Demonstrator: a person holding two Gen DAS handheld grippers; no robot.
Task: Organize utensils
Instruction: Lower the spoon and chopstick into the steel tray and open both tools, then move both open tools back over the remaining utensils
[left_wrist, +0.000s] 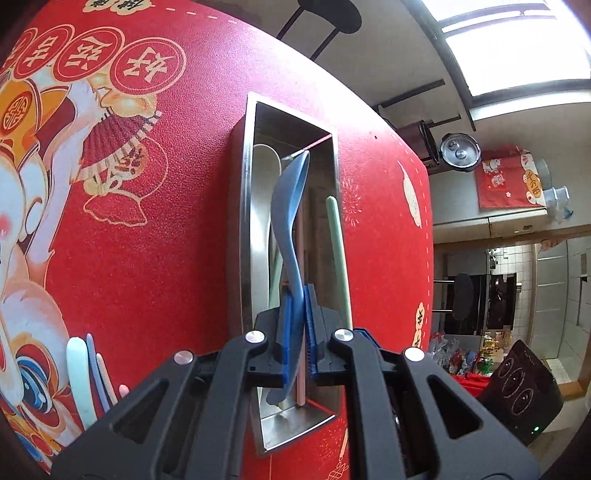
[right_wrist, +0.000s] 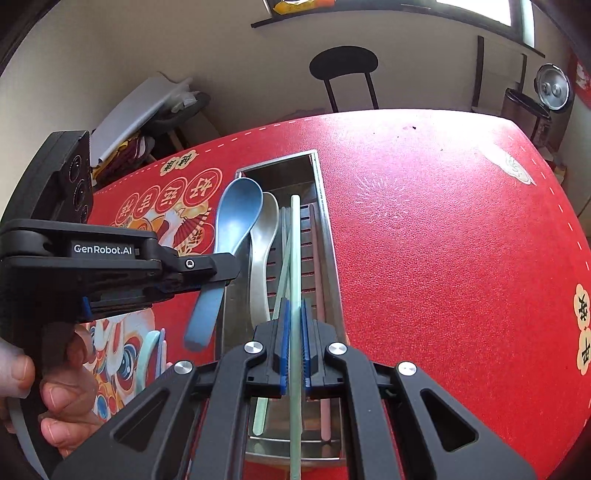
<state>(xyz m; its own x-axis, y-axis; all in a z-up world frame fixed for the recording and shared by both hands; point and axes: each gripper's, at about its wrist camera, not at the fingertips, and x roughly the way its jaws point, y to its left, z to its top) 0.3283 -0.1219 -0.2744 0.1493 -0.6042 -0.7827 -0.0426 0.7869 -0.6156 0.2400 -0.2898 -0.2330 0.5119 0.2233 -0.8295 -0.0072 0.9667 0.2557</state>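
A steel utensil tray (left_wrist: 246, 221) (right_wrist: 334, 280) lies on the red tablecloth. My left gripper (left_wrist: 298, 321) is shut on a blue spoon (left_wrist: 290, 206) and holds it above the tray; it also shows in the right wrist view (right_wrist: 236, 218), over the tray's left edge. My right gripper (right_wrist: 294, 332) is shut on a pale green chopstick (right_wrist: 295, 251), held lengthwise above the tray; that chopstick shows in the left wrist view (left_wrist: 338, 258). A white spoon (right_wrist: 264, 251), a second green chopstick (right_wrist: 280, 280) and a pink chopstick (right_wrist: 320, 295) lie in the tray.
More utensils (left_wrist: 86, 373) lie on the cloth left of the tray: a pale green handle, blue and pink sticks. A black chair (right_wrist: 343, 70) stands beyond the table's far edge. A black induction cooker (left_wrist: 517, 384) lies beyond the table's right edge.
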